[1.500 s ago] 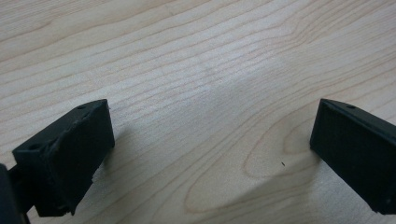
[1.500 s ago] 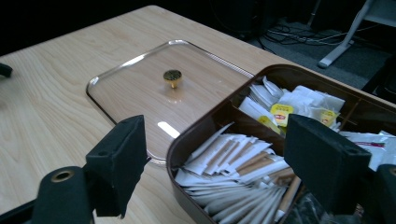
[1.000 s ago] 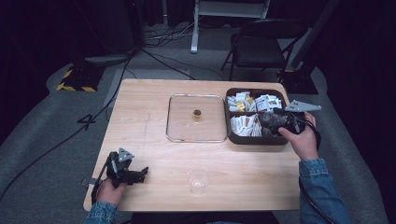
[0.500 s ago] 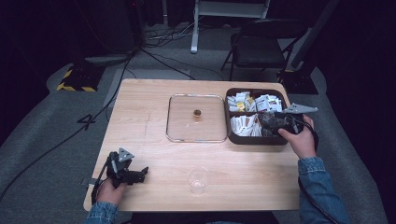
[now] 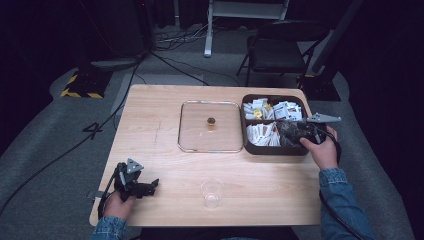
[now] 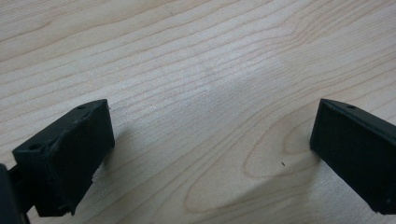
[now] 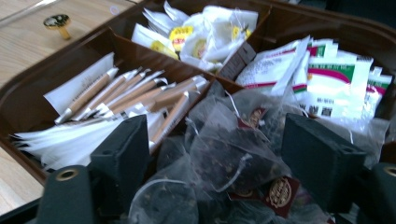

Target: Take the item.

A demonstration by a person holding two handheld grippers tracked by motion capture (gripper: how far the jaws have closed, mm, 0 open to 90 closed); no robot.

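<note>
right gripper (image 7: pixel 210 163) dips into the tray (image 5: pixel 248 146), jaws spread around a tea bag (image 7: pixel 229 158), ready to grab. left gripper (image 5: pixel 136 184) rests on the tabletop (image 5: pixel 165 150), jaws wide, empty.

Hidden, cropped, unreadable

In the right gripper view the print on the sachets (image 7: pixel 327 81) is too blurred to read; the brown tray (image 7: pixel 28 100) runs off the frame's top and right edges.

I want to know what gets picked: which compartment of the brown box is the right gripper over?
The compartment of dark mesh tea bags: the right gripper straddles them with open jaws. The others in the brown box hold paper sticks, white sachets and green-striped packets.
</note>
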